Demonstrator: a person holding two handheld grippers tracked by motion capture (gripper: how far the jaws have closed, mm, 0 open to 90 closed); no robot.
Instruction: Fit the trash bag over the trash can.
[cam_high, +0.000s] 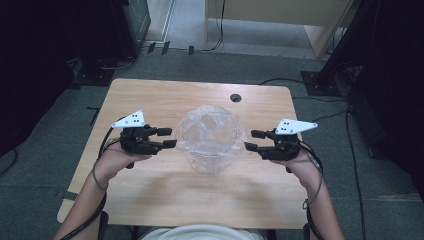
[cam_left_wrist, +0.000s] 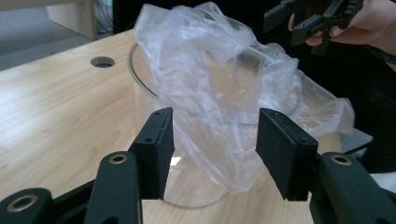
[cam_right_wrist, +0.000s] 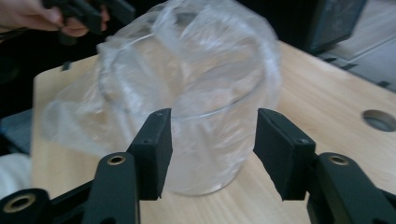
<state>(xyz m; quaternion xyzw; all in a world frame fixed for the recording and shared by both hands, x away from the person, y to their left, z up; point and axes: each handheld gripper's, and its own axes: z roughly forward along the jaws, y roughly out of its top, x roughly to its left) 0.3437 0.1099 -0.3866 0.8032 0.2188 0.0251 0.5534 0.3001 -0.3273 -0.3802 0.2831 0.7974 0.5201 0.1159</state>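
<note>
both grippers, left and right, gape empty beside glass jar; loose plastic bag may slip off rim.

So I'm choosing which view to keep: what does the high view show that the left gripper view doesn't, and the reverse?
High view: the whole light wooden table, grey floor, and left gripper beside the clear glass jar. Left gripper view: the clear plastic bag crumpled over the rim, close up, between its own open jaws. Both: jar, bag, round cable hole, right gripper.
</note>
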